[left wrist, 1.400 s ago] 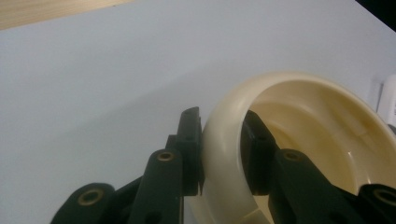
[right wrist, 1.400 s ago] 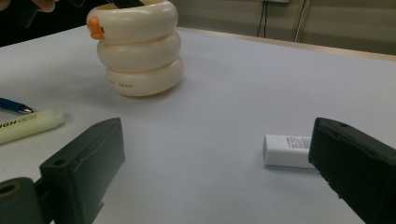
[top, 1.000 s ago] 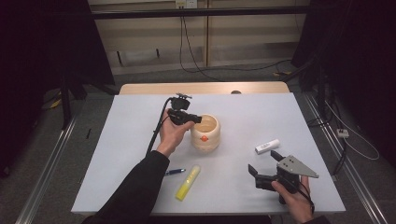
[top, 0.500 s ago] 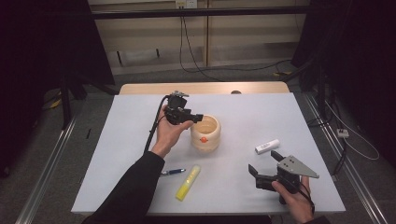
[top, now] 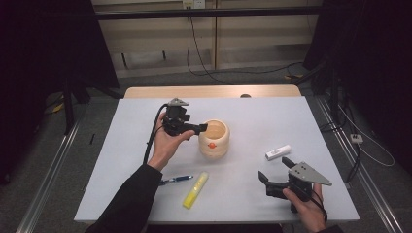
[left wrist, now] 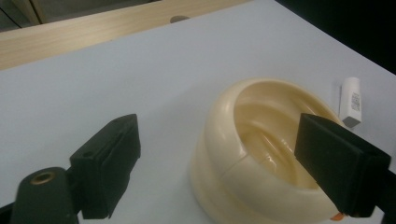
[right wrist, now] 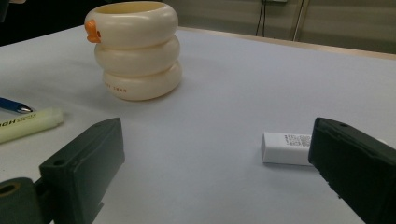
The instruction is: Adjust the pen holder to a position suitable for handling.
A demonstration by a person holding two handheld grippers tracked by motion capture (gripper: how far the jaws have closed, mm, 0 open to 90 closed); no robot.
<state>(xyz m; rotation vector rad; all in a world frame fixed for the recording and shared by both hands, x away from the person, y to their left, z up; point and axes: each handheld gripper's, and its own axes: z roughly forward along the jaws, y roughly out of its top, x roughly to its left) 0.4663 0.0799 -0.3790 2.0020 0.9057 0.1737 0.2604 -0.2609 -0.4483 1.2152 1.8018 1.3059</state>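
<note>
High view is showing the left gripper (top: 203,128) hovering at the nine o'clock rim of the cream pen holder (top: 214,139), which is standing upright near the middle of the white table (top: 252,116). Its jaws have just been opening, and they are now standing wide with nothing pinched between them; a second ago they were nearly closed over the holder's mouth, and since then the hand has been drawing back a little toward ten o'clock. In the left gripper view the holder (left wrist: 261,154) is sitting between the two black jaws, one jaw out over its hollow and the other clear of its outer wall, neither pressing on it. I cannot make out for sure what is lying inside the hollow. My reading is that something has just been let go into the holder and that this drop is done, so the work is now turning to the things lying loose. Those are the yellow highlighter (top: 195,190) and the blue pen (top: 175,179) at seven o'clock of the holder, and the white eraser (top: 278,152) at four o'clock. The right gripper (top: 275,178) is resting low at five o'clock, held still, its jaws spread and empty; in the right gripper view the eraser (right wrist: 286,148) is lying just ahead of them, apart from both, looking like the nearest next pick.
</note>
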